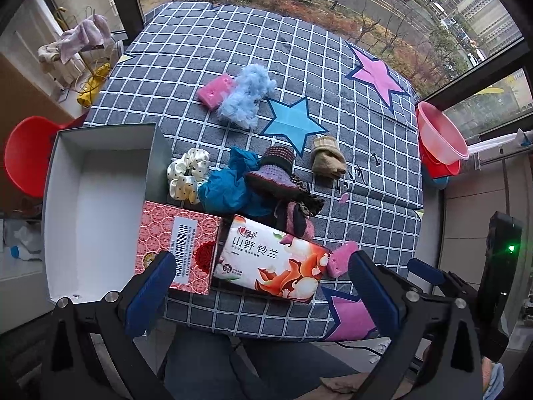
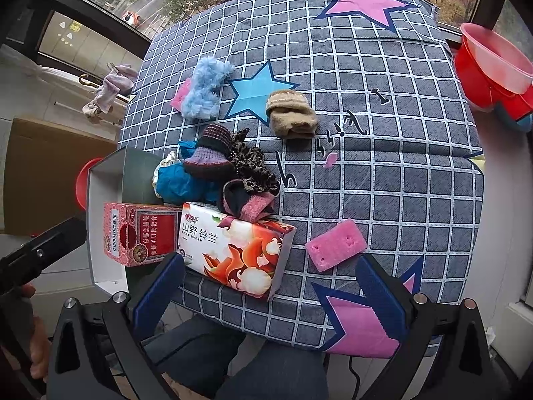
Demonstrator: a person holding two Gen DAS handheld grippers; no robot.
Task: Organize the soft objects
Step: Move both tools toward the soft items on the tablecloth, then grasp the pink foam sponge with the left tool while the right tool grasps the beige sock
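Observation:
Soft items lie on the checked cloth: a tissue pack (image 1: 271, 260) (image 2: 233, 251), a blue fluffy piece (image 1: 245, 96) (image 2: 206, 88), a tan sock (image 1: 328, 156) (image 2: 291, 115), a purple knitted bootie (image 1: 274, 173) (image 2: 210, 156), teal cloth (image 1: 226, 190) (image 2: 183, 183), a white dotted scrunchie (image 1: 186, 175), a leopard scrunchie (image 2: 253, 165), and pink sponges (image 2: 334, 245) (image 1: 215, 91). An open white box (image 1: 86, 206) (image 2: 106, 180) stands at the left. My left gripper (image 1: 263, 291) and right gripper (image 2: 271, 288) are open and empty near the front edge.
A red carton (image 1: 176, 246) (image 2: 140, 233) lies beside the box. Red and pink basins (image 1: 439, 140) (image 2: 493, 66) stand off the right edge. A red stool (image 1: 28, 150) is at the left. Windows lie behind the table.

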